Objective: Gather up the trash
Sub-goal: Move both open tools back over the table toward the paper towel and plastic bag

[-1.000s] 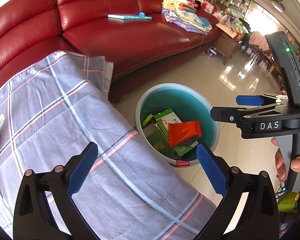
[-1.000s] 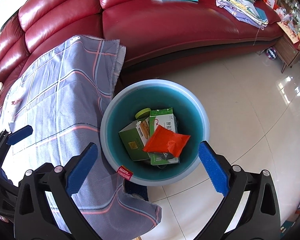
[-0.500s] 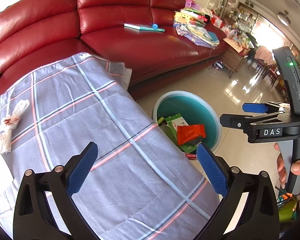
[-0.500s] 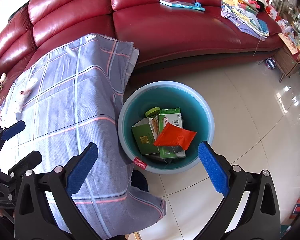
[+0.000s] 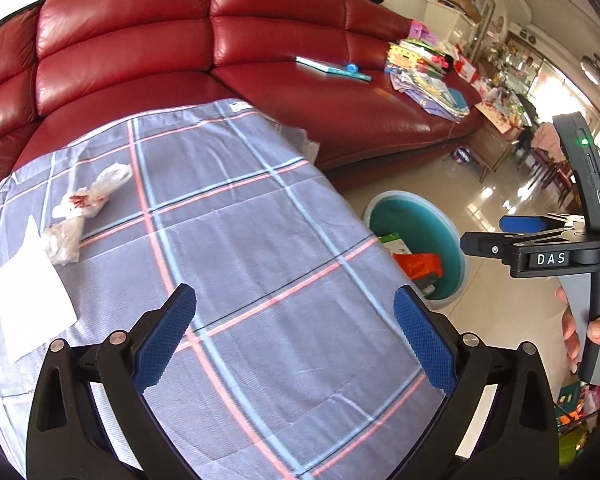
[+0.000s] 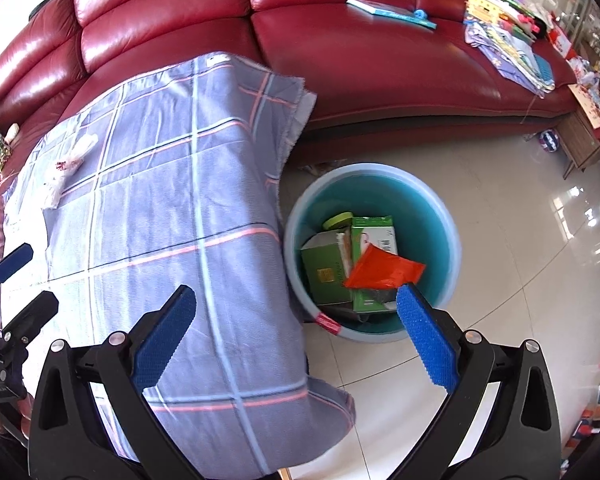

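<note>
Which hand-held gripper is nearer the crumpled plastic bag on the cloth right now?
Left. The left hand-held gripper is over the cloth, the crumpled plastic bag ahead to its left. The right hand-held gripper is by the bin.

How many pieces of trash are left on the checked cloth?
2 that I can see: a crumpled plastic bag with red marks near the cloth's far left side, and a flat white paper just beside it, nearer the camera. Others may lie outside the view.
</note>
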Available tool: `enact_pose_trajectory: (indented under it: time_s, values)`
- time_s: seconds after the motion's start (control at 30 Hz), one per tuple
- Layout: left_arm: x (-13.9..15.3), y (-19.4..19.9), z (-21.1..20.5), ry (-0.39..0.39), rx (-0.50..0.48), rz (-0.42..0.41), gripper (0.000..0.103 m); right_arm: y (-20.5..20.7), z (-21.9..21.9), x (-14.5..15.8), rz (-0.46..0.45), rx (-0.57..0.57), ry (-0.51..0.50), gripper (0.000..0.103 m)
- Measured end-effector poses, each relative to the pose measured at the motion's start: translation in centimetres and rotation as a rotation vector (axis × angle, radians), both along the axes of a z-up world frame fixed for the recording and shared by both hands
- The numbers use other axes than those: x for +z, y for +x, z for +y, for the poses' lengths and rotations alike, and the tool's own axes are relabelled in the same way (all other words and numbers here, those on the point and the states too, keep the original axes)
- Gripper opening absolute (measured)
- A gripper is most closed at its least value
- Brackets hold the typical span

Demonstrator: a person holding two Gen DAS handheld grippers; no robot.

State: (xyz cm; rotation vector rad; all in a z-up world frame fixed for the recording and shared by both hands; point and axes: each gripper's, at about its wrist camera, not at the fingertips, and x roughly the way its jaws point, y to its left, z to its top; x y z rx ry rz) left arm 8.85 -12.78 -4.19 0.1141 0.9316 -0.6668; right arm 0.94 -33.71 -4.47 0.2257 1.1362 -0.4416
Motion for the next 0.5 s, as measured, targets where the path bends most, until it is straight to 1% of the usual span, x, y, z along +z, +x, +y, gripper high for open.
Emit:
enact_pose_trajectory:
  time_s: [0.23,0.37,0.5]
  values:
    - [-1.6,3.8,8.4,0.071,0.182,0.023,0.099,6.1,4.8,-2.2,0.051,0.105,0.021,0.096]
    - [-2.8,6.6,13.6,0.082,0.304,0.057,0.099,9.7,7.9,-3.2,0.070,0.182,0.028,0.096]
    - [-4.5,9.4,17.6,0.090,0.409,0.102,0.099,13.1,11.0,-3.9,0.080,0.251,0.034,0.096]
